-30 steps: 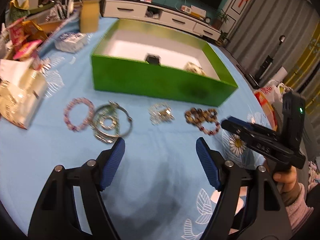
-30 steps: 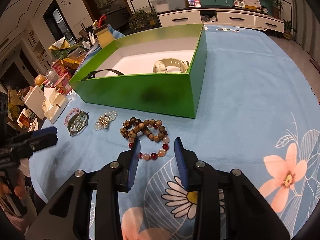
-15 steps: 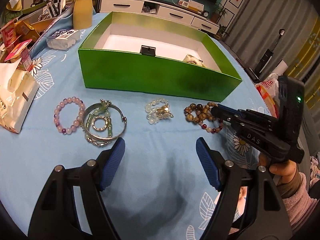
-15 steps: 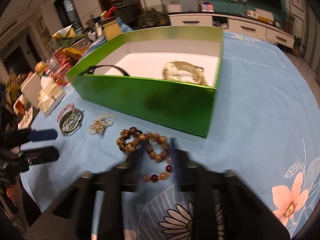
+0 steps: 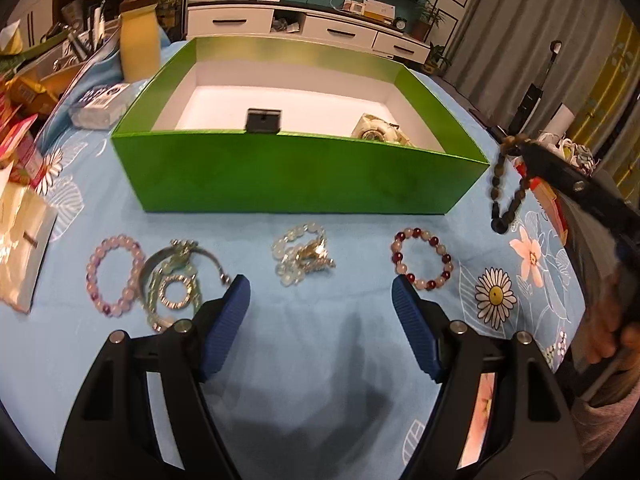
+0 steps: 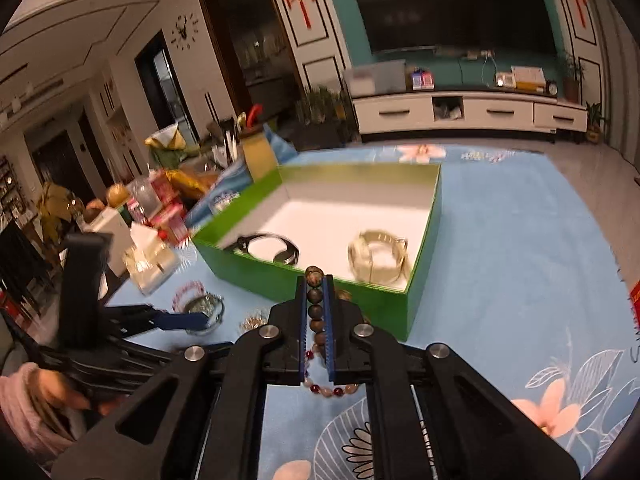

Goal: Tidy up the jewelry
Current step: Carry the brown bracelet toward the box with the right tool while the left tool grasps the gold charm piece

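My right gripper is shut on a brown wooden bead bracelet, lifted above the table; the bracelet also hangs from it in the left wrist view beside the green box's right corner. The green box holds a black watch and a pale watch. A red-and-white bead bracelet, a clear bead bracelet, silver bangles and a pink bead bracelet lie in front of the box. My left gripper is open and empty, just before them.
A yellow jar, a small white box and snack packets stand at the table's left. A wrapped packet lies at the left edge. The blue flowered cloth covers the table.
My right gripper closed on the brown bead bracelet and lifted it off the table toward the box's right corner. The red-and-white bracelet stayed on the cloth. The left gripper shifted slightly.
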The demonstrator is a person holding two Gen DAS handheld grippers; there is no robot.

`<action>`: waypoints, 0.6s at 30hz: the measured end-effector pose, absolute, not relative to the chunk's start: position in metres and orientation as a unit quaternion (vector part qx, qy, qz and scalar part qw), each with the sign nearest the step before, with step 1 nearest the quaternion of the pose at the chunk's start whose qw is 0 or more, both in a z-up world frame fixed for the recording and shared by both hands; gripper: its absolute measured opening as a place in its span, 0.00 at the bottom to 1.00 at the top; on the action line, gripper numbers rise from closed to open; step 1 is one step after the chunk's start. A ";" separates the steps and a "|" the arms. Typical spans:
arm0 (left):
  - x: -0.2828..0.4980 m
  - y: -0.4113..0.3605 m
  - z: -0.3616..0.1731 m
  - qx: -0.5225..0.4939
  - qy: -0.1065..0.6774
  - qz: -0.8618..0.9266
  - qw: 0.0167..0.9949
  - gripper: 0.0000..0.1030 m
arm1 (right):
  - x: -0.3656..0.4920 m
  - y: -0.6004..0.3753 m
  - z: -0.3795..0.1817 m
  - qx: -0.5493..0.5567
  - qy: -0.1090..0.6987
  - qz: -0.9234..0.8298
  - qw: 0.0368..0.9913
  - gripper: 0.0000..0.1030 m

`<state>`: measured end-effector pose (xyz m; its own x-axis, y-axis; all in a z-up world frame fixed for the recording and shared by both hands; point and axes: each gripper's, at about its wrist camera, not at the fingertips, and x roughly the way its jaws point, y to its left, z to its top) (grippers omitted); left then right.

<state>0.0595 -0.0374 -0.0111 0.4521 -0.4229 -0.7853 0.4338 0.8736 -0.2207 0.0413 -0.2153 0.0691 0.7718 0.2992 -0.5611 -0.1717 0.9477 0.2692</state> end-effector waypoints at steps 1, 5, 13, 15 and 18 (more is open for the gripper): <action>0.061 -0.040 -0.012 0.011 0.457 -0.250 0.854 0.69 | 0.041 -0.216 0.071 0.104 0.312 0.127 0.936 0.07; 0.070 -0.050 -0.014 0.028 0.453 -0.249 0.856 0.57 | 0.038 -0.219 0.069 0.112 0.313 0.128 0.934 0.07; 0.082 -0.059 -0.026 0.047 0.454 -0.246 0.855 0.39 | 0.038 -0.221 0.060 0.128 0.325 0.131 0.928 0.07; 0.085 -0.061 -0.029 0.050 0.456 -0.245 0.854 0.33 | 0.038 -0.221 0.059 0.127 0.325 0.132 0.928 0.07; 0.087 -0.064 -0.030 0.056 0.453 -0.243 0.856 0.27 | 0.040 -0.220 0.057 0.129 0.326 0.133 0.927 0.07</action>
